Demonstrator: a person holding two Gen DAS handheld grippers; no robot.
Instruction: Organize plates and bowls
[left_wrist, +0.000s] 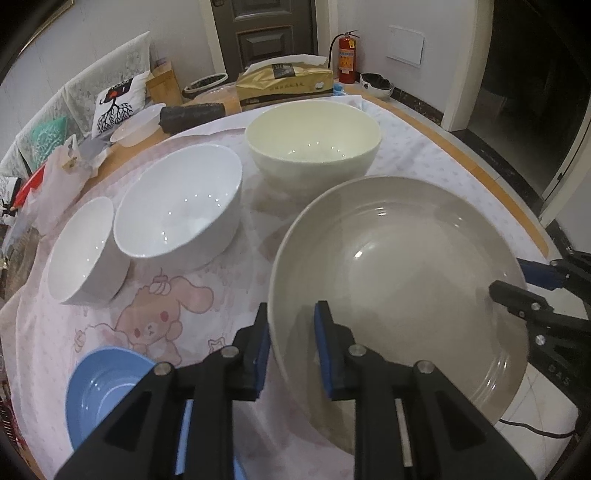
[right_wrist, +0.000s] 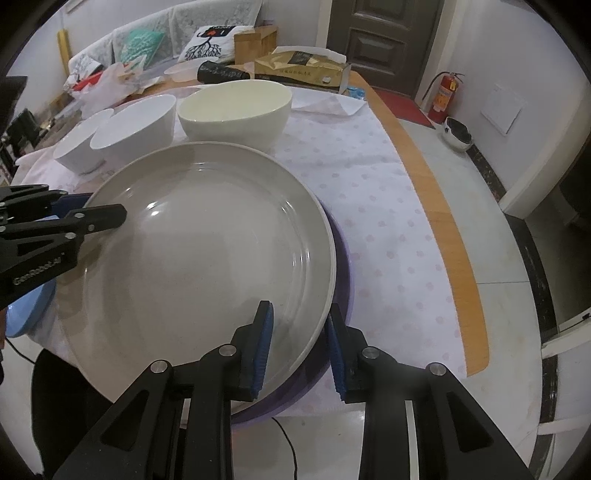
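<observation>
Three bowls (left_wrist: 314, 136) — two plates (right_wrist: 207, 254).

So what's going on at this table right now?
A person with two handheld grippers is sorting dishes. The left gripper and right gripper each straddle opposite rims of a large grey plate, which sits over a purple plate. Three bowls stand behind: small white, larger white, cream.
</observation>
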